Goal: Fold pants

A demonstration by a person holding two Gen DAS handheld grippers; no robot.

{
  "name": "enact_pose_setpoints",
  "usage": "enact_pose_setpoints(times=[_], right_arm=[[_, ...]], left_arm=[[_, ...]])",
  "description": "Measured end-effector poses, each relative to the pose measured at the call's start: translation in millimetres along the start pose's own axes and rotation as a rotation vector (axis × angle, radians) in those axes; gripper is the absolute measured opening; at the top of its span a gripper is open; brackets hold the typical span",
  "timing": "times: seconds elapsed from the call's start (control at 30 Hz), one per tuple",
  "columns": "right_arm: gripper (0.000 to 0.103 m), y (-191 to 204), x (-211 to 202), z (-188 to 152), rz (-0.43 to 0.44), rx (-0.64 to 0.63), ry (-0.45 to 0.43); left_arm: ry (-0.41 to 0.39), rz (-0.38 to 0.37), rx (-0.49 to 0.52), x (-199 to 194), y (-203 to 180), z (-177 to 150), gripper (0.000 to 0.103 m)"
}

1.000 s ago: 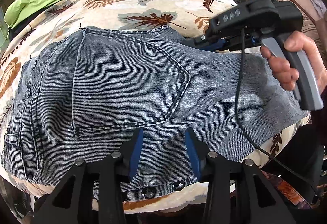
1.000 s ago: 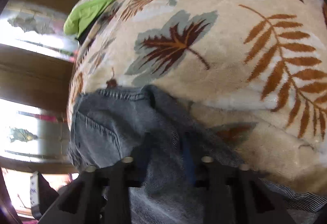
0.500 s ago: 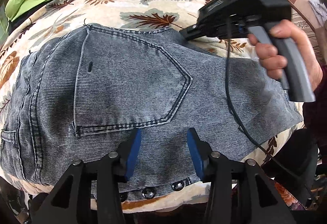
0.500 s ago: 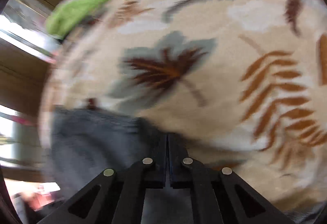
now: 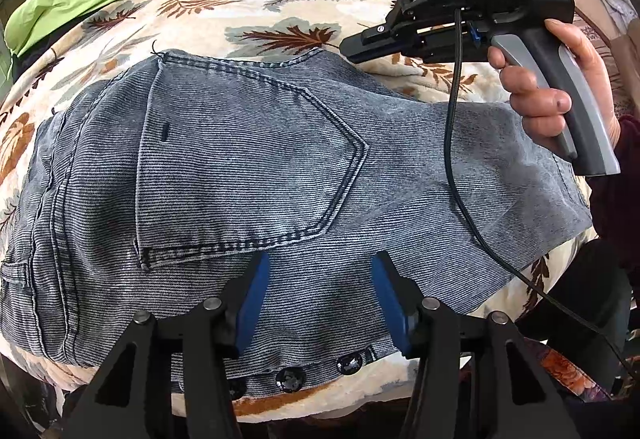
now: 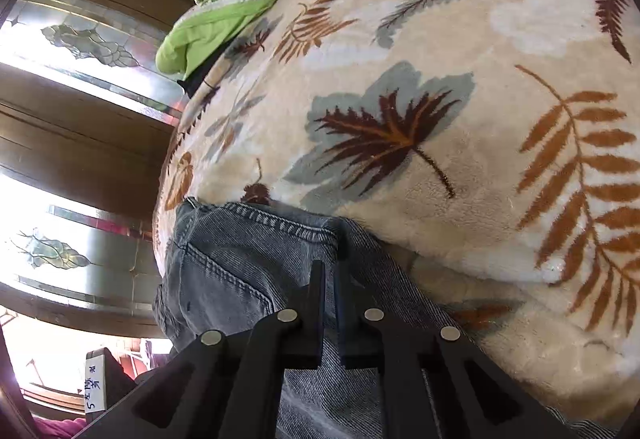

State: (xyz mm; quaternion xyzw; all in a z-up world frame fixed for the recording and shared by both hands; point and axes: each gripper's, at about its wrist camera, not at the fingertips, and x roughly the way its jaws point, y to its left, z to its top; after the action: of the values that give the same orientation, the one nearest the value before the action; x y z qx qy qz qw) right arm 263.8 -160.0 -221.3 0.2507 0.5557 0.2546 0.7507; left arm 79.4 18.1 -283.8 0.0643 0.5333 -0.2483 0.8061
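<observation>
The jeans [image 5: 248, 159] lie spread flat on a leaf-patterned blanket [image 6: 460, 71], back pocket [image 5: 240, 167] facing up. The left gripper [image 5: 316, 295] hovers over the waistband end; its jaws have just been opening and press on nothing. The right gripper [image 6: 329, 295], held in a hand [image 5: 560, 87], has its jaws clenched together, empty, above the jeans' far edge.

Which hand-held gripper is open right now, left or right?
The left hand-held gripper: its blue pads stand apart above the jeans, gripping nothing. The right hand-held gripper has its jaws closed together.
</observation>
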Motion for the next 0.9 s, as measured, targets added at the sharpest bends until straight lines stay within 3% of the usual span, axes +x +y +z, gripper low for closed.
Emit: enact_pose_setpoints(times=[0.1,0.23,0.27,0.3,0.33,0.37,0.4,0.47,0.63,0.83,0.9], right_arm=[[0.007,3,-19,-6,0.035,0.006,-0.072],[0.007,35,-75,-43,0.096,-0.137,-0.352],[0.011,41,-82,-51,0.106,-0.179,-0.401],[0.036,43,-81,-54,0.086,-0.204,-0.407],[0.088,40,-76,-53,0.026,-0.182,-0.390],[0.100,35,-70,-51,-0.042,-0.135,-0.382],[0.100,29,-63,-47,-0.058,-0.101,-0.345],[0.087,18,-51,-36,-0.029,-0.038,-0.260],[0.067,11,-27,-17,0.003,-0.054,-0.103],[0.060,-5,8,-2,0.041,-0.025,0.012],[0.057,-6,20,2,0.017,-0.033,0.048]], left_arm=[[-0.001,0.007,0.011,3,-1,2,0.055],[0.000,0.003,0.006,5,2,3,0.055],[0.000,0.006,0.007,5,1,3,0.055],[0.001,0.012,0.010,5,0,3,0.055],[0.002,0.018,0.011,5,-1,4,0.055],[0.004,0.025,0.007,5,-2,4,0.055],[0.007,0.030,-0.001,4,-2,4,0.055],[0.004,0.038,-0.023,-2,1,4,0.055],[-0.044,0.101,-0.034,-19,13,5,0.056],[-0.022,0.109,-0.054,-10,24,4,0.056],[-0.024,0.117,-0.035,-8,22,3,0.058]])
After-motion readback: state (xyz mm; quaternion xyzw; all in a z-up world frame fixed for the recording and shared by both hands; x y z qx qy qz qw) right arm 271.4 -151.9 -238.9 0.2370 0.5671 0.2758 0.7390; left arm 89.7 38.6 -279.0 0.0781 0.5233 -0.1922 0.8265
